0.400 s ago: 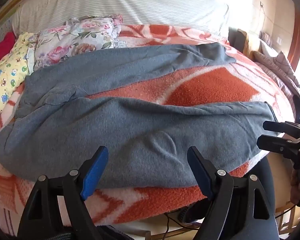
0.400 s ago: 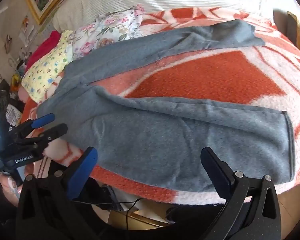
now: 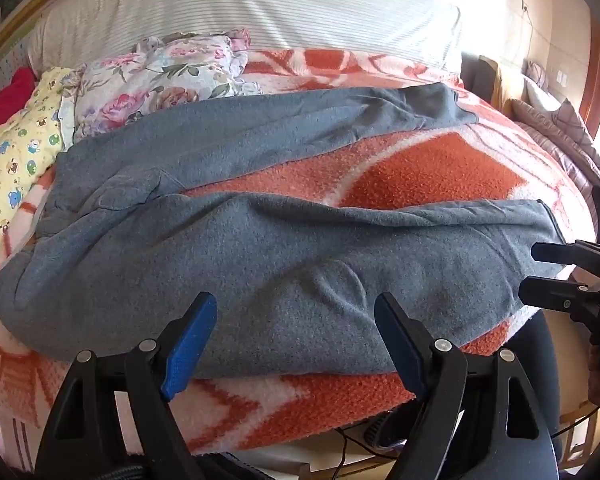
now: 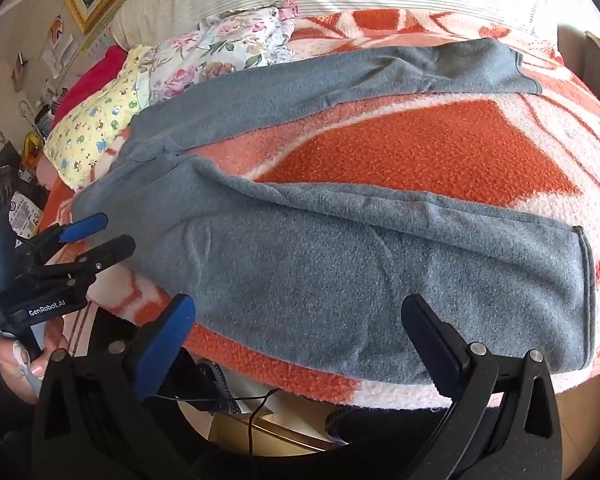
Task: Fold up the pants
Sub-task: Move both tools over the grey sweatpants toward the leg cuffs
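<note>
where the orange-and-white blanket (image 3: pixel 420 168) covers the bed, grey fleece pants (image 3: pixel 284 264) lie spread flat, legs splayed in a v, waist toward the pillows. left gripper (image 3: pixel 296 344): fingers spread wide, holding nothing, above the near leg's lower edge. right gripper (image 4: pixel 300 344): fingers spread wide, empty, over the same leg nearer its cuff. floral pillow (image 3: pixel 160 76) and yellow printed pillow (image 3: pixel 16 160) beside the waist; striped headboard cushion (image 3: pixel 260 4) behind.
</note>
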`<state>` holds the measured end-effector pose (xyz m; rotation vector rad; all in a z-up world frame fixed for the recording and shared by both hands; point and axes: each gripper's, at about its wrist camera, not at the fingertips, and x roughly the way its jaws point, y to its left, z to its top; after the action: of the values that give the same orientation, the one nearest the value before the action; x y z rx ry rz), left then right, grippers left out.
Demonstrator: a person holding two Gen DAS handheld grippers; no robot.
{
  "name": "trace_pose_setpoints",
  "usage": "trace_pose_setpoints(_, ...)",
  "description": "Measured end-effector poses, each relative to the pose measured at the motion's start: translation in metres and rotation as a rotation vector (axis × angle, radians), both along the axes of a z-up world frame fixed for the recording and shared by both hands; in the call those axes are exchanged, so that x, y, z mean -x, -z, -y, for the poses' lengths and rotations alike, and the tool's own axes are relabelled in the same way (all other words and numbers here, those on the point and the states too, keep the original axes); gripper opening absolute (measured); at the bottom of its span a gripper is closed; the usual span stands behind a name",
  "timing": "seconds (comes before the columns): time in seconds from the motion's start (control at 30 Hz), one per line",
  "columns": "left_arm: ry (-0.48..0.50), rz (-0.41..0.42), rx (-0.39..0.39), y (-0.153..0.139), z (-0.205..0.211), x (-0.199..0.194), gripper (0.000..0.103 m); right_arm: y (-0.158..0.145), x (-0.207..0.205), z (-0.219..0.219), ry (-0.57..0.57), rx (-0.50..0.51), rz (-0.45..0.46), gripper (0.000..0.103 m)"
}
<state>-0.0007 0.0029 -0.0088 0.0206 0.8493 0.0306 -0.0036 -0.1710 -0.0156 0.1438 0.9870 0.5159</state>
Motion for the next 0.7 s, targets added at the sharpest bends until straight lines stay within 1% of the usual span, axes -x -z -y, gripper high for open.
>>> trace_pose_setpoints(0.2,0.007,-0.014,0.013,0.003,-0.001,-0.003,0.082,0.003,0.000,-0.001,0.002,0.013,0.002,0.103)
trace_pose_setpoints(0.7,0.011,-0.032,0.027,0.012,-0.003,-0.015,0.082,0.009,-0.008,0.006,0.025,0.004,-0.014,0.103)
